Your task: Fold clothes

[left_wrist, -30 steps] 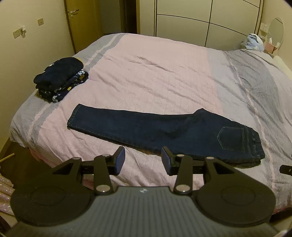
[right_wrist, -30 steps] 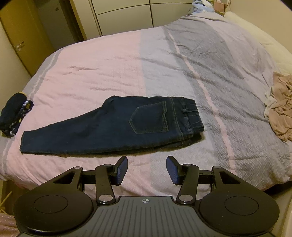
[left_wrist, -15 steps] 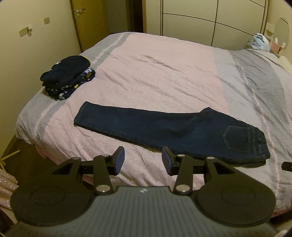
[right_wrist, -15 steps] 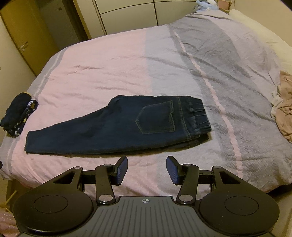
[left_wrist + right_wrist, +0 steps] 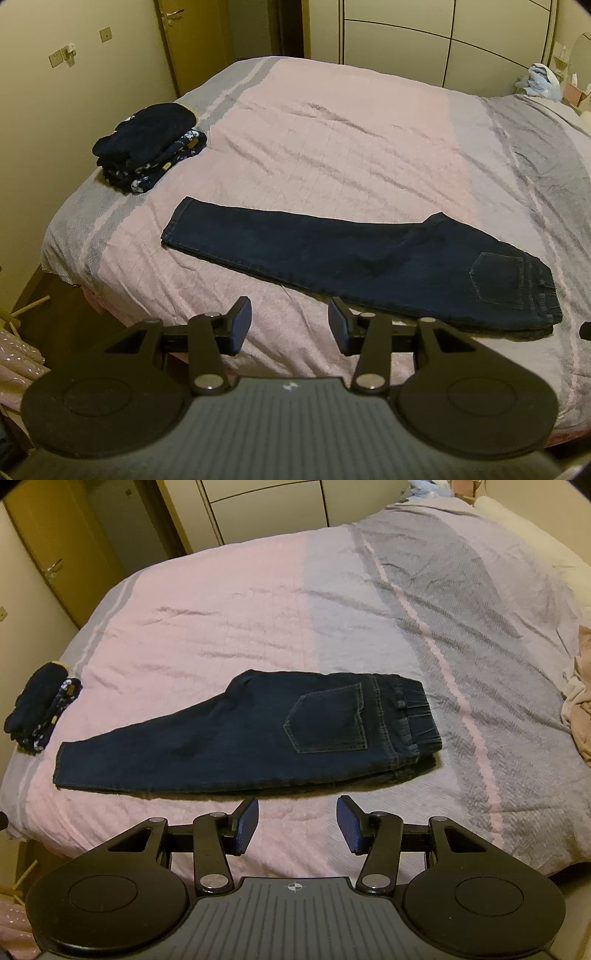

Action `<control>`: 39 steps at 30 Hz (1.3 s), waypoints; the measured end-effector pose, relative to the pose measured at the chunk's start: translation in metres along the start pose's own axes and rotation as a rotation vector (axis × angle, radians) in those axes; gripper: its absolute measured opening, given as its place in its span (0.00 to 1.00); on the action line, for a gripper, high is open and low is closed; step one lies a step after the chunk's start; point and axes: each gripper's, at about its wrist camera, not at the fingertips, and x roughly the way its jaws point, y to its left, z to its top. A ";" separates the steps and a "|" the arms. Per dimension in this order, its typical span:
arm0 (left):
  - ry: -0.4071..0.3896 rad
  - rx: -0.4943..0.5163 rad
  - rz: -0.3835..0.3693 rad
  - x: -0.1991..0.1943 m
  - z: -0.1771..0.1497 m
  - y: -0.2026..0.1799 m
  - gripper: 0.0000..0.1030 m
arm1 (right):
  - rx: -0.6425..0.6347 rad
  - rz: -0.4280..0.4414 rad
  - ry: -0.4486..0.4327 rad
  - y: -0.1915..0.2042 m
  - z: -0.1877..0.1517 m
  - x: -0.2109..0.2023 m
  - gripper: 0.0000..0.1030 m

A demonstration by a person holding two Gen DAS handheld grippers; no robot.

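Note:
Dark blue jeans [image 5: 354, 258] lie flat on the bed, folded lengthwise, leg ends to the left and waistband to the right; they also show in the right wrist view [image 5: 251, 738]. My left gripper [image 5: 290, 326] is open and empty, held near the bed's front edge, short of the jeans' middle. My right gripper [image 5: 297, 819] is open and empty, just in front of the jeans' near edge below the back pocket [image 5: 328, 720].
A stack of folded dark clothes [image 5: 151, 151] sits at the bed's left corner and shows in the right wrist view [image 5: 40, 709]. A beige garment [image 5: 578, 698] lies crumpled at the right. The pink and grey bedspread [image 5: 332, 140] stretches back to wardrobe doors [image 5: 424, 40].
Both grippers have drifted slightly left and back from the bed, so the jeans sit a little farther right in each view. The jaws stay open and the jeans have not moved.

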 end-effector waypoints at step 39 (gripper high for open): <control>0.182 -0.250 -0.129 0.197 0.104 0.176 0.40 | 0.065 -0.139 0.024 0.101 0.092 0.120 0.49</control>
